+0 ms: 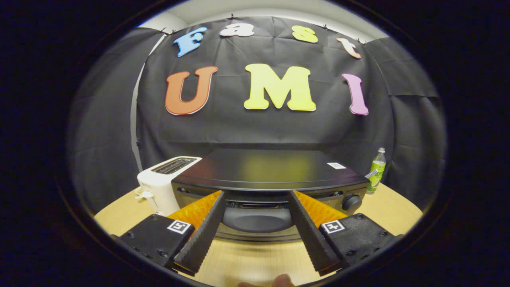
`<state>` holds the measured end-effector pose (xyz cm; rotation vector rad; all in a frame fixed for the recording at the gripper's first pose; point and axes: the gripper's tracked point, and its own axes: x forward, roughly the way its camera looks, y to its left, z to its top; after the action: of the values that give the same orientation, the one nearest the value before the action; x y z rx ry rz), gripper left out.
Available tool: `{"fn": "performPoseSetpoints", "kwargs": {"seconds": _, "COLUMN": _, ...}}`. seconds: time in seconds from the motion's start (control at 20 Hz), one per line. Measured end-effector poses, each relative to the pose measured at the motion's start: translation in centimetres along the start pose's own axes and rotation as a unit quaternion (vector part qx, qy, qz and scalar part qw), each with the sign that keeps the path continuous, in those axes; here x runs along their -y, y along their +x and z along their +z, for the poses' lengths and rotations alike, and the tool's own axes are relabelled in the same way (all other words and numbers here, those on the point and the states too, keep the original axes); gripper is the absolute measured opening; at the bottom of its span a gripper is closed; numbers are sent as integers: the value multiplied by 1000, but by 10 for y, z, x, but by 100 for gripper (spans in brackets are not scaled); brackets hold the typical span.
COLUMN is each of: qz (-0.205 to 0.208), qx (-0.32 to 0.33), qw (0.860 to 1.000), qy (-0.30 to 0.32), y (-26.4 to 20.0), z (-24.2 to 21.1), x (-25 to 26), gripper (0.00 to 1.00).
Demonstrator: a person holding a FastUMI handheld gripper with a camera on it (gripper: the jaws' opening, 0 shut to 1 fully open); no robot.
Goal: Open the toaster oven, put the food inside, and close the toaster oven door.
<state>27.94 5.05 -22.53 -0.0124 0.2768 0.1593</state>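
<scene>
We see the jaws spread wide, gripping nothing, low in the centre of the frame. The black toaster oven (271, 175) sits just ahead of them on the wooden worktop (392, 211), its door front between the tips. A white toaster (163, 181) stands at its left, a green bottle (377, 171) at right.

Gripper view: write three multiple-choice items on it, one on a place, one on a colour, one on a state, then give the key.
1. Where is the white toaster?
A. beside the toaster oven
B. on top of it
C. inside it

2. What colour is the bottle?
A. red
B. green
C. blue

3. How does the gripper stand?
A. shut on the knob
B. shut, empty
C. open

Key: A, it stands on the table next to the oven; B, green body; C, the fingers are spread, touching nothing.
</scene>
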Motion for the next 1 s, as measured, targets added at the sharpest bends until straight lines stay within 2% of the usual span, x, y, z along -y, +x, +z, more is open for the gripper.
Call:
{"fn": "performPoseSetpoints", "kwargs": {"seconds": 0.4, "qz": 19, "qx": -38, "qw": 999, "qy": 9, "y": -49, "z": -41, "x": 0, "gripper": 100}}
{"fn": "performPoseSetpoints", "kwargs": {"seconds": 0.75, "qz": 26, "qx": -117, "qw": 993, "qy": -16, "y": -84, "z": -95, "x": -2, "gripper": 100}}
{"fn": "performPoseSetpoints", "kwargs": {"seconds": 1.0, "qz": 38, "qx": -166, "qw": 985, "qy": 8, "y": -93, "z": -114, "x": -1, "gripper": 100}}
